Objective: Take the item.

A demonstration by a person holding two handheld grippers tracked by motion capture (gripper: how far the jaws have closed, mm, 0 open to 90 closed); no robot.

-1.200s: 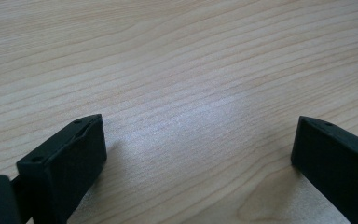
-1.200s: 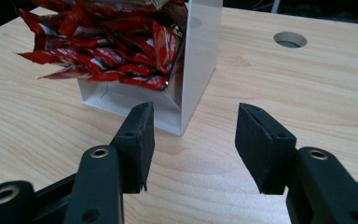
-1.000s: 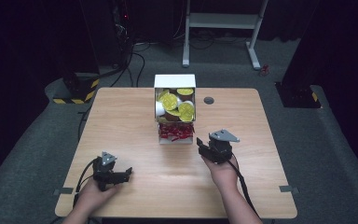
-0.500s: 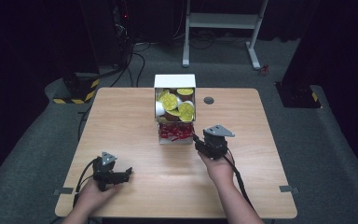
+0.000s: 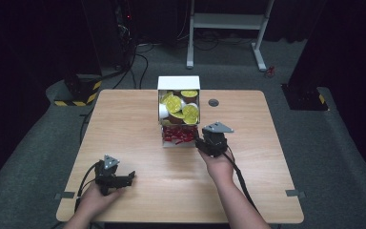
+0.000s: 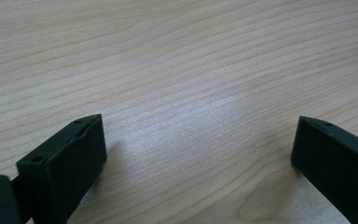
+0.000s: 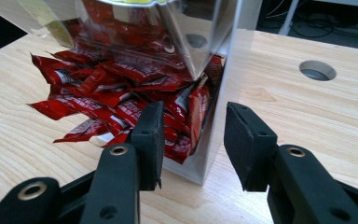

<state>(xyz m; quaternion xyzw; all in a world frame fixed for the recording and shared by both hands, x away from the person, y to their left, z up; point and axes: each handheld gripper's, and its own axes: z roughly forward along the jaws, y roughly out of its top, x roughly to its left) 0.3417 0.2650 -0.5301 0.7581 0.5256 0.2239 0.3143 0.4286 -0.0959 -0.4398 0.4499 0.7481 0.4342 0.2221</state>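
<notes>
The right gripper sat at the front right corner of the clear dispenser box, jaws partly apart, straddling the corner wall, holding nothing. Red packets lay heaped in the bottom tray; yellow-lidded cups filled the top. The step was likely picking one packet. It would go best by shifting left over the pile, clear of the wall, and pinching a single loose edge. The left gripper rested wide open, empty, on the table, well apart.
</notes>
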